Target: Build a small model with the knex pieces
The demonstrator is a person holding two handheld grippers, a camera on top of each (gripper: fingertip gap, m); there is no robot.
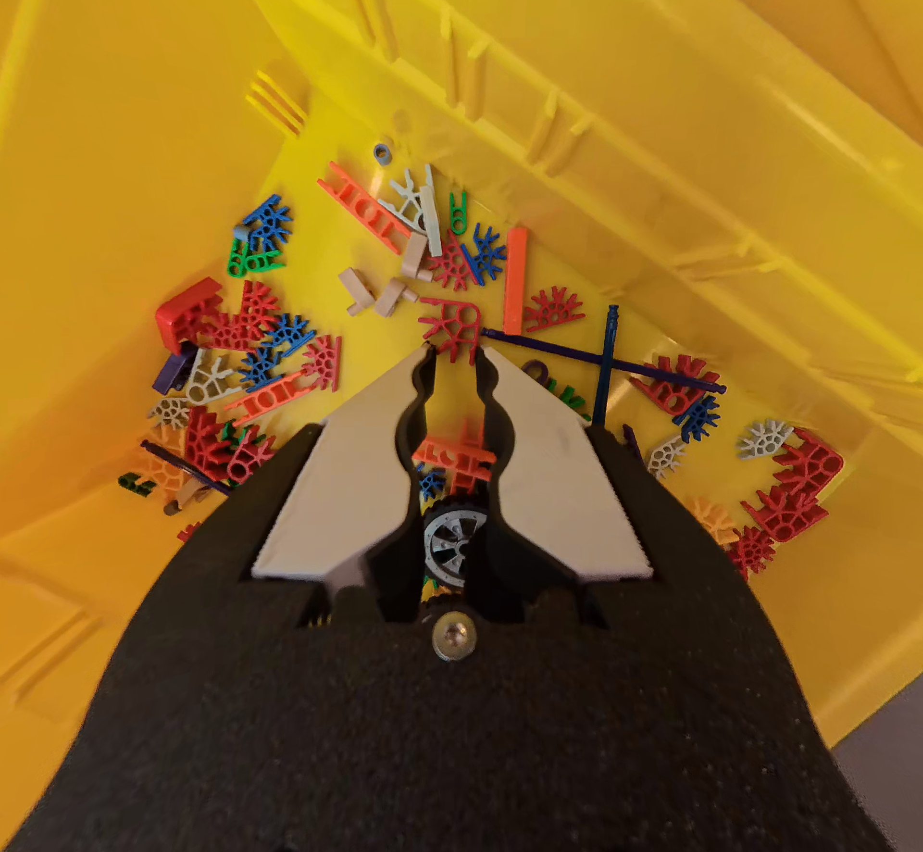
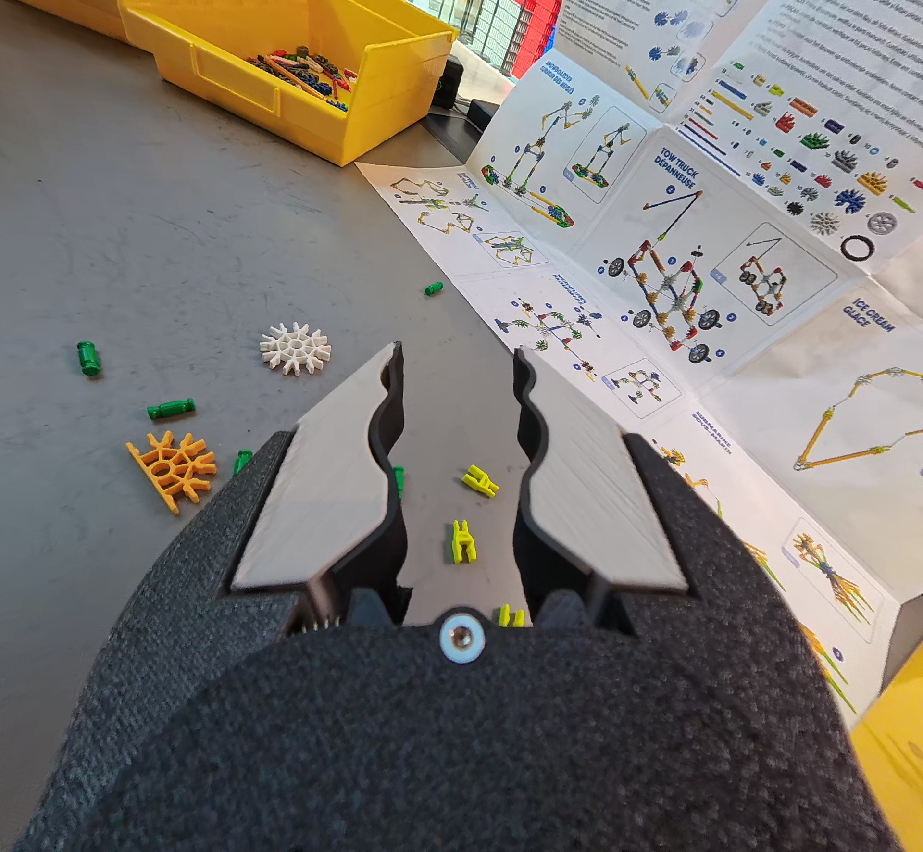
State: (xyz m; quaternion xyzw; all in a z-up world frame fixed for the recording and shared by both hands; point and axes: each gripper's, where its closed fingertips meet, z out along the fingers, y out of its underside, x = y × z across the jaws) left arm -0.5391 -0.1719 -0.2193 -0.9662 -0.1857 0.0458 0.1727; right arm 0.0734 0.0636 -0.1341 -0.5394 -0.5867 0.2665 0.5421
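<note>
A yellow bin [image 1: 150,128] fills the left wrist view, its floor strewn with small plastic building pieces. The left gripper [image 1: 452,348] reaches into it, jaws slightly apart and holding nothing, tips just at a red corner connector [image 1: 457,326]. Closing squarely on that piece's edge would probably grip best.

The right gripper [image 2: 457,353] hovers over a grey table [image 2: 150,228], jaws wide apart and empty, beside an unfolded instruction sheet [image 2: 749,378]. Nearby lie a white snowflake connector [image 2: 295,347], an orange connector [image 2: 172,468] and small yellow clips [image 2: 463,542].
</note>
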